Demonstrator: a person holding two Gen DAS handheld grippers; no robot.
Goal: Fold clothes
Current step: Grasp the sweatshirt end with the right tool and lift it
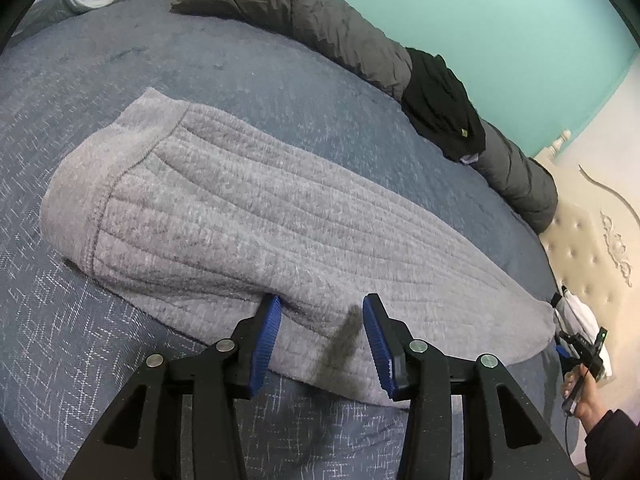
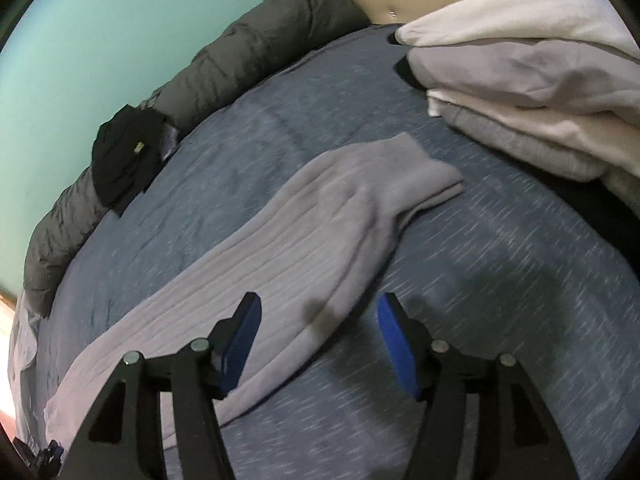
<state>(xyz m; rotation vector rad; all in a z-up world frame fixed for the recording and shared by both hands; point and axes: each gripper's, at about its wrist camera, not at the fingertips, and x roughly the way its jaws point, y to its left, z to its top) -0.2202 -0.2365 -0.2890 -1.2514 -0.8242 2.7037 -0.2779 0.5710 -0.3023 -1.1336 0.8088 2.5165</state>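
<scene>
A grey ribbed fleece garment (image 1: pixel 248 216) lies flat and lengthwise on the blue bed cover (image 1: pixel 72 64). It also shows in the right wrist view (image 2: pixel 304 248), one narrow end pointing toward the headboard. My left gripper (image 1: pixel 320 304) is open, its jaws straddling the garment's near edge by the wide hemmed end, holding nothing. My right gripper (image 2: pixel 318 306) is open just above the garment's near edge at the other end, holding nothing. The right gripper also shows at the far right of the left wrist view (image 1: pixel 582 350), held in a hand.
A rolled dark grey duvet (image 1: pixel 340 28) runs along the far edge by the teal wall, with a black garment (image 1: pixel 440 108) on it. A stack of folded pale clothes (image 2: pixel 532 80) sits near the cream tufted headboard (image 1: pixel 584 256).
</scene>
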